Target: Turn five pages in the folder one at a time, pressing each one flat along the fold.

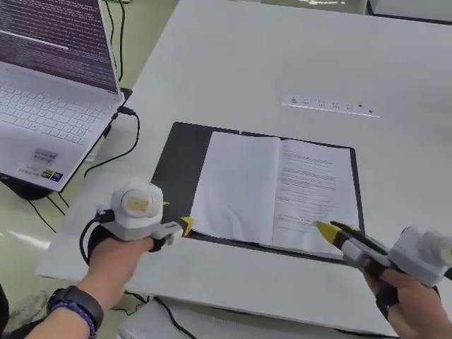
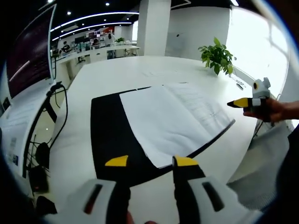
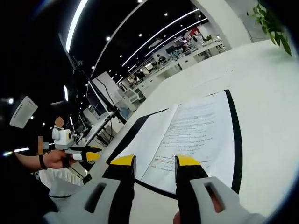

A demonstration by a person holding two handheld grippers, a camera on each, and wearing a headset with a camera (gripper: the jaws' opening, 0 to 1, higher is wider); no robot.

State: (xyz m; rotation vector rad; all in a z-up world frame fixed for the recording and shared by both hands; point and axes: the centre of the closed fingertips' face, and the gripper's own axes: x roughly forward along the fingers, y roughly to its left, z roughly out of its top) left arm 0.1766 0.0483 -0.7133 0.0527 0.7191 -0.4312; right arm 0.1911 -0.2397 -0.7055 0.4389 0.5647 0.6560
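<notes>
A black folder point(image 1: 180, 159) lies open on the white table, with a blank white page point(image 1: 236, 187) on the left and a printed page point(image 1: 316, 191) on the right. My left gripper point(image 1: 185, 224) hovers open just off the folder's near left corner, nothing between its yellow tips point(image 2: 148, 161). My right gripper point(image 1: 330, 230) is open over the near edge of the printed page point(image 3: 196, 128), its jaws point(image 3: 154, 160) holding nothing. The fold point(image 1: 275, 191) runs down the middle.
An open laptop point(image 1: 49, 85) sits at the left with black cables point(image 1: 120, 148) trailing off the table edge. A white power strip point(image 1: 330, 106) lies beyond the folder. A potted plant point(image 2: 217, 56) stands at the far end of the table.
</notes>
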